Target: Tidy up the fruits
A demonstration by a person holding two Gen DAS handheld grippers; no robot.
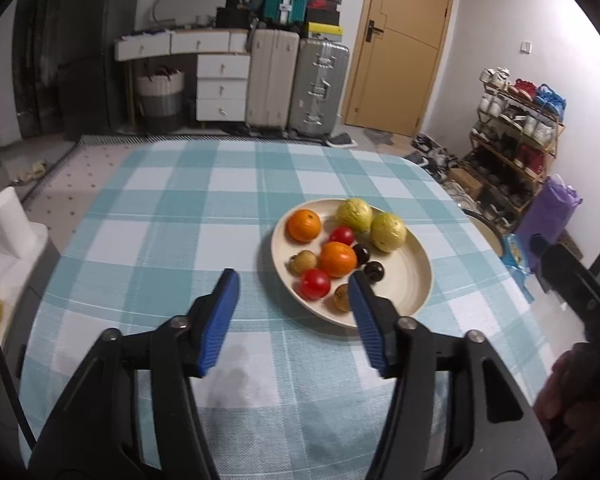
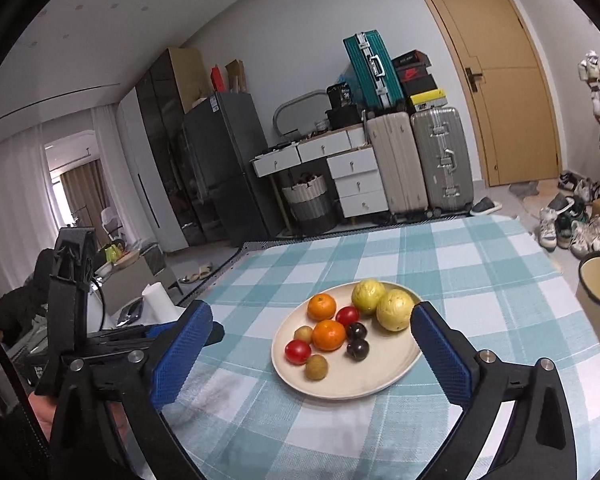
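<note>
Your left gripper's point(image 1: 294, 280) blue fingers stand partly apart, your right gripper's point(image 2: 312, 318) fingers spread wide; neither holds anything. All the fruit sits on the round cream plate point(image 2: 384, 380) on the teal checked tablecloth point(image 2: 480, 280): yellow-green guavas point(image 2: 395, 309) at one o'clock, oranges point(image 2: 329, 335) centre, red tomatoes point(image 2: 298, 352) at eight. I judge the gathering done; any sorting remains.
</note>
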